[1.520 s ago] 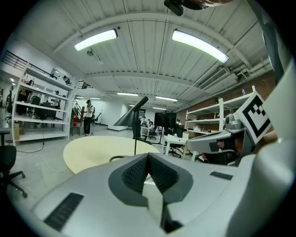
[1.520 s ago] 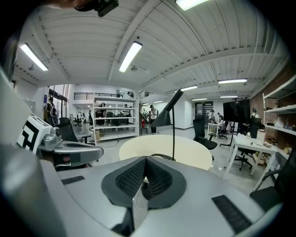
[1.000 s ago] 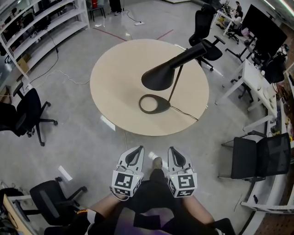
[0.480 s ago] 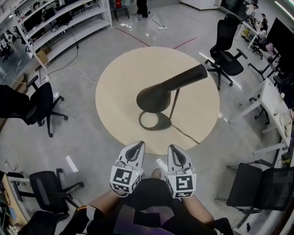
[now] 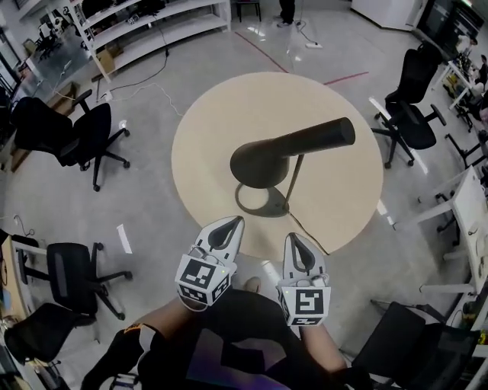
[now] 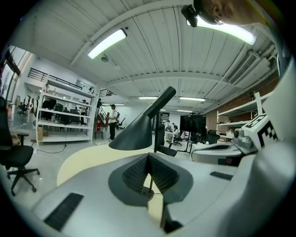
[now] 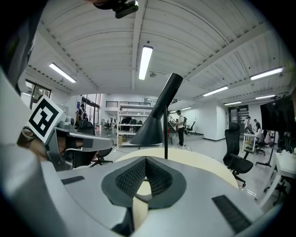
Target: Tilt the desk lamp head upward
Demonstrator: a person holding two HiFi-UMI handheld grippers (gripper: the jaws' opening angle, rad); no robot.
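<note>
The round surface (image 5: 206, 129) stands in open floor, with bare room all along its left and far edges. The nearest office chairs are one (image 5: 80, 129) well off to the left and one (image 5: 412, 107) close to the right edge. Shelves (image 5: 152, 23) line the far left wall.

The black desk lamp (image 5: 293, 145) sits on the near half of the surface. Its ring-shaped base (image 5: 261, 200) lies near the near edge, and a thin stem (image 5: 293, 179) rises from it. The cone head hangs over the base, wide mouth toward the left and narrow end reaching toward the right edge.

The left gripper (image 5: 232, 223) and right gripper (image 5: 293, 241) are side by side at the near edge, apart from each other and clear of the lamp. Each one's jaws are closed together at the tips with nothing between them. In both gripper views the lamp head hangs just beyond and above the tips, with the surface stretching out past it.
</note>
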